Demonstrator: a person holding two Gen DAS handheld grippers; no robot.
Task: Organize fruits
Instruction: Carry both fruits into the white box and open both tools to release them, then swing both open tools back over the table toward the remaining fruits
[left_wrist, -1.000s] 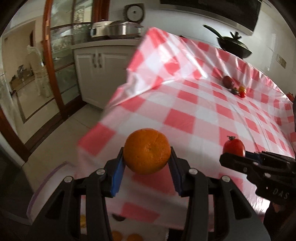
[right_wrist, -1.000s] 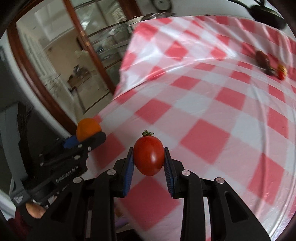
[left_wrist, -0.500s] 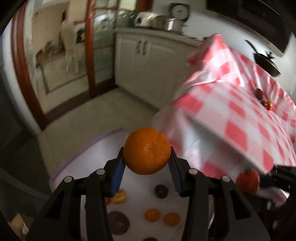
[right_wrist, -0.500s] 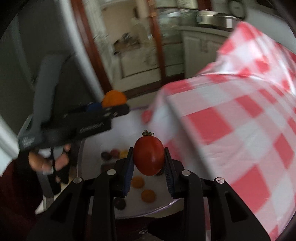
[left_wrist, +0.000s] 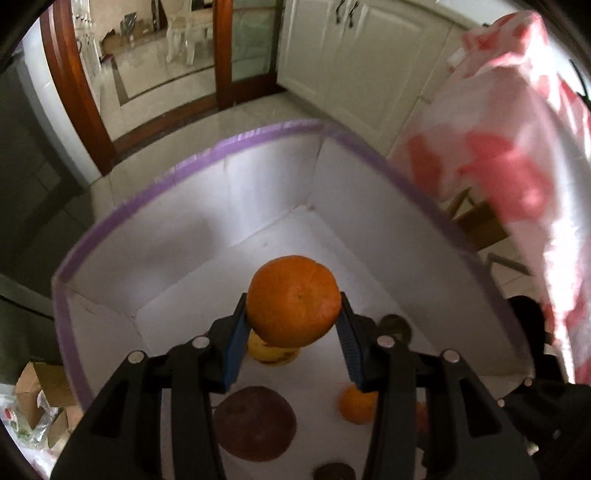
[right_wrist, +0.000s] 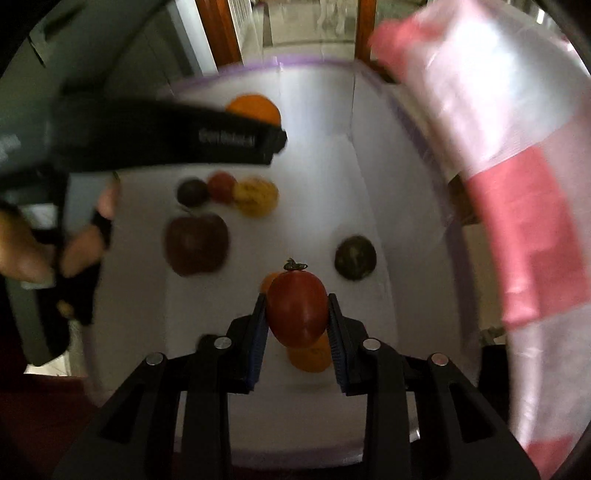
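Left wrist view: the left gripper (left_wrist: 293, 334) points steeply down into a white box with a purple rim (left_wrist: 258, 134), its blue fingers (left_wrist: 236, 341) clamped on an orange (left_wrist: 293, 305). Below and behind the fingers on the box floor lie a yellow fruit (left_wrist: 271, 352), a dark red apple (left_wrist: 255, 428), a small orange fruit (left_wrist: 356, 406) and a dark round fruit (left_wrist: 397, 325). The red-and-white checked cloth (left_wrist: 517, 166) hangs to the right of the fingers. In the right wrist view, the right gripper (right_wrist: 297, 332) grips a red tomato (right_wrist: 297, 308) between its fingers (right_wrist: 258, 332), above the same box. A dark green fruit (right_wrist: 355, 257) lies just right of the fingers.
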